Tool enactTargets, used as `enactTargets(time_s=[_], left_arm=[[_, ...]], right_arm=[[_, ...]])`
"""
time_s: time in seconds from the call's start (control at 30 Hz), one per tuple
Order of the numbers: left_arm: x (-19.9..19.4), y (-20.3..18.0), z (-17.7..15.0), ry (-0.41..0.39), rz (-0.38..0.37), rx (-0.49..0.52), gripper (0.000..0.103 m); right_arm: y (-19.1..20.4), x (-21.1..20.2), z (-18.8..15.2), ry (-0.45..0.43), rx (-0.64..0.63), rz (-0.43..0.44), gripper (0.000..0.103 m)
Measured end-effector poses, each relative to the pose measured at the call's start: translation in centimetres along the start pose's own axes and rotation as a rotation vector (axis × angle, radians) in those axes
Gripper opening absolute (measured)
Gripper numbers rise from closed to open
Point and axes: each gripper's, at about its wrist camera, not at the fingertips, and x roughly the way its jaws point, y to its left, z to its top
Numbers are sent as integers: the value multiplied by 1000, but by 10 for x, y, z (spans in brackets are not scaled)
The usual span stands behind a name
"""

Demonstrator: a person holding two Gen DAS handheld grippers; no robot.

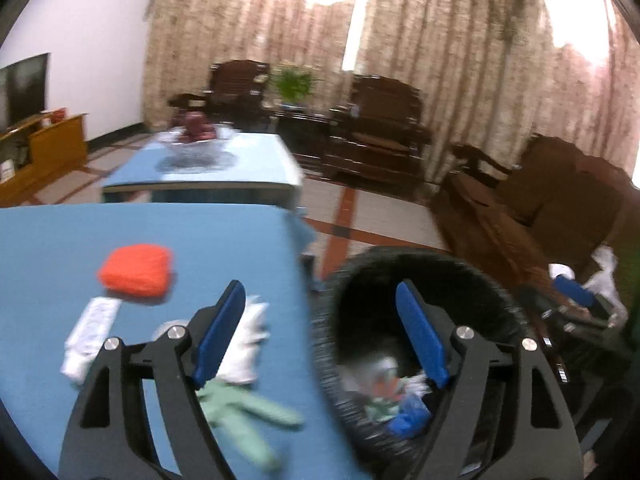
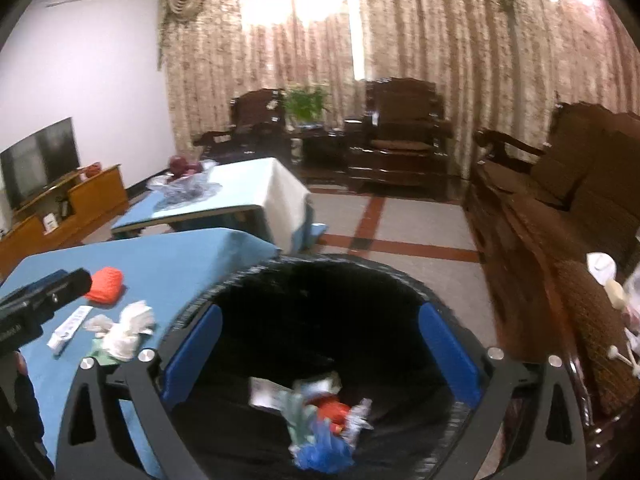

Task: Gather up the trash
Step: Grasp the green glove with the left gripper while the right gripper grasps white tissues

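Note:
A black trash bin [image 1: 334,360] stands against the right edge of the blue table [image 1: 160,232]. Mixed trash [image 1: 392,384] lies at its bottom. My left gripper [image 1: 320,292] is open and empty, one finger over the table and the other over the bin. Under the table-side finger lie a crumpled white tissue [image 1: 248,344] and a crumpled green paper [image 1: 244,412]. My right gripper [image 2: 322,312] stands wide open above the bin's [image 2: 320,260] mouth, holding nothing. Blue, red and white wrappers [image 2: 320,412] lie far below its fingers. The tissue [image 2: 128,332] also shows on the table.
A red-orange pad [image 1: 136,270] and a white remote [image 1: 90,334] lie on the table. Behind it stands a second low table [image 1: 248,160] with fruit. A brown wooden sofa [image 2: 560,200] runs along the right, dark armchairs [image 2: 400,136] stand at the curtains, and tiled floor lies between.

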Motion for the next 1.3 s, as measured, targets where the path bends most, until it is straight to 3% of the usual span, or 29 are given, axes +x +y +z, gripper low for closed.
enactTargets(time_s=[0.17,0.3,0.6,1.0,1.13,1.3], left_arm=[[-22,54,-19,1,142,-26,76],[-22,86,-38,49,204,-69,75],[-7,103,-62,114,220,-94,74],[33,94,-75,205,197,-125,74],[47,93,-82,261,185,-140,67],[54,91,-84,296,128,-165,33]], right_arm=[[49,4,-4,-15,-40,93,97],[82,7,-11,-25,-71,146,97],[124,20,-26,-1,-128,189,97],[114,30,-29,22,-113,169,97],[112,31,-30,26,-120,165,97],[112,32,-32,32,-119,167,97]])
